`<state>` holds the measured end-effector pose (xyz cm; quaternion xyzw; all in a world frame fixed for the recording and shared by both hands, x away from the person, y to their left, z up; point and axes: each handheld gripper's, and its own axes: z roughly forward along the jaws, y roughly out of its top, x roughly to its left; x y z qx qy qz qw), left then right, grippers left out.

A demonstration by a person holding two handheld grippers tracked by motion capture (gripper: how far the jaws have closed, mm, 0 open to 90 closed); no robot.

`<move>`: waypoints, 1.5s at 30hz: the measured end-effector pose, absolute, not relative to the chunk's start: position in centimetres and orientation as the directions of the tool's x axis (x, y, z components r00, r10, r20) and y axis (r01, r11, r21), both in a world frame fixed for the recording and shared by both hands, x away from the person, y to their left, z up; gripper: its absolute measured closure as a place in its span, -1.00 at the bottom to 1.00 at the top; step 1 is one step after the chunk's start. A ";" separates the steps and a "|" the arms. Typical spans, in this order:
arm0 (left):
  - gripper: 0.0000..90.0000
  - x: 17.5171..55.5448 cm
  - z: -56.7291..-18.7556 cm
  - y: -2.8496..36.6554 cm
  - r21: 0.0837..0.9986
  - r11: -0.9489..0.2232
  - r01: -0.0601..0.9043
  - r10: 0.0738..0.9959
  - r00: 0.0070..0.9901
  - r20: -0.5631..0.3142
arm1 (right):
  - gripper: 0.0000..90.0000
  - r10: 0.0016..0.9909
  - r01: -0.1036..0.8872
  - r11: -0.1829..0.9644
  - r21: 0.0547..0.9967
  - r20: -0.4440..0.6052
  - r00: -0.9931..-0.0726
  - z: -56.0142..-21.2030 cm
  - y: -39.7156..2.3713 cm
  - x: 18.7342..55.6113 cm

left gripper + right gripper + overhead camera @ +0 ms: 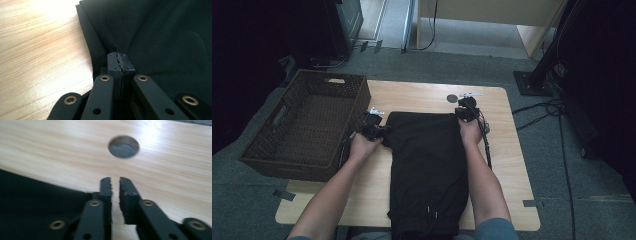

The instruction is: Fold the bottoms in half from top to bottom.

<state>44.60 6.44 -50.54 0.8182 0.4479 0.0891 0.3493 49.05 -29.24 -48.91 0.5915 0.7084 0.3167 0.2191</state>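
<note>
Now | black garment (427,170) flat, folded | left gripper (120,63) pinching its edge | right gripper (115,185) slightly spread, empty

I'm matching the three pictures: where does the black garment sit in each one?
High view: black garment at centre, running to the near table edge.
Left gripper view: upper right, its edge beside the shut jaws.
Right gripper view: lower left corner.
Shared landmark: the light wooden table, bare beside the cloth.
</note>
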 end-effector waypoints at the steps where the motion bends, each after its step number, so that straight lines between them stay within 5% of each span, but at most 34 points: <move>1: 0.99 44.6 -50.5 6.4 0.652 -0.354 0.671 0.795 0.582 -0.168 | 0.65 0.972 0.694 0.084 0.716 0.094 -0.215 -48.9 -29.3 49.2; 6: 0.97 44.7 -50.5 6.4 0.650 -0.344 0.677 0.796 0.578 -0.180 | 0.54 0.957 0.697 0.066 0.714 0.154 -0.248 -49.9 -28.8 49.8; 12: 1.00 44.7 -50.5 6.5 0.650 -0.351 0.674 0.796 0.581 -0.173 | 0.91 0.955 0.720 0.091 0.688 0.146 -0.259 -50.7 -28.3 50.0; 21: 1.00 44.6 -50.5 6.3 0.643 -0.356 0.678 0.787 0.589 -0.184 | 0.97 0.982 0.746 0.060 0.663 0.094 -0.163 -50.1 -30.1 49.6; 23: 1.00 44.7 -50.6 6.5 0.640 -0.346 0.686 0.787 0.583 -0.200 | 0.91 0.990 0.737 0.063 0.673 0.051 -0.131 -49.8 -30.9 49.4; 25: 0.96 44.8 -50.5 6.6 0.641 -0.321 0.697 0.787 0.573 -0.228 | 0.85 0.983 0.733 0.012 0.680 0.125 -0.131 -49.7 -31.9 49.1; 36: 0.18 46.7 -49.5 5.5 0.627 -0.306 0.717 0.781 0.565 -0.265 | 0.43 0.940 0.709 0.015 0.705 0.232 -0.250 -49.8 -31.9 47.0; 45: 0.02 48.5 -49.3 5.4 0.643 -0.293 0.708 0.797 0.552 -0.245 | 0.06 0.905 0.729 0.065 0.681 0.267 -0.330 -50.1 -31.7 46.4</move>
